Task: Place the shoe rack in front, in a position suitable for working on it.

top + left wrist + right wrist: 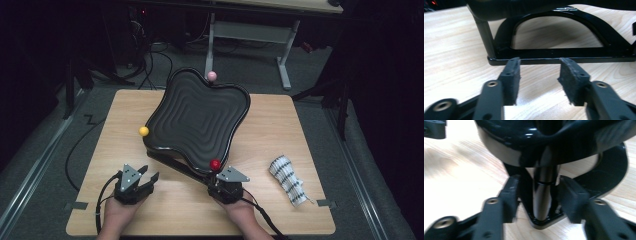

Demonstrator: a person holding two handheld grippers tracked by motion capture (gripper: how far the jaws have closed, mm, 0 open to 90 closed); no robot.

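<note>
A person stands at a wooden surface (280, 200) with a hand-held gripper in each hand, both aimed at a glossy black wavy tray (197, 120) that sits tilted on a black stand (554, 53) in the middle of the surface. Three balls top the tray's corners: a pink ball (212, 75) at the far edge, a yellow ball (144, 131) on the left, a red ball (215, 164) nearest the person.

The right gripper (226, 181) is tucked under the red-ball corner. Its jaws stand part open on either side of the stand's upright post (543, 195). The post is between the pads, but the picture is blurred and a gap seems to remain on both sides, so a firm grip is not yet evident.

The left gripper (150, 179) holds short of the stand's base rail. Its jaws are about half open and hold nothing; bare wood shows between the pads (512, 80).

A folded striped cloth (289, 180) lies untouched well off to the right.

The work looks to be at its start: both grippers have reached the stand, one is lined up on the post, neither has a hold, and the tray has not been lifted or shifted. Closing, and whatever handling follows, is left to do.
</note>
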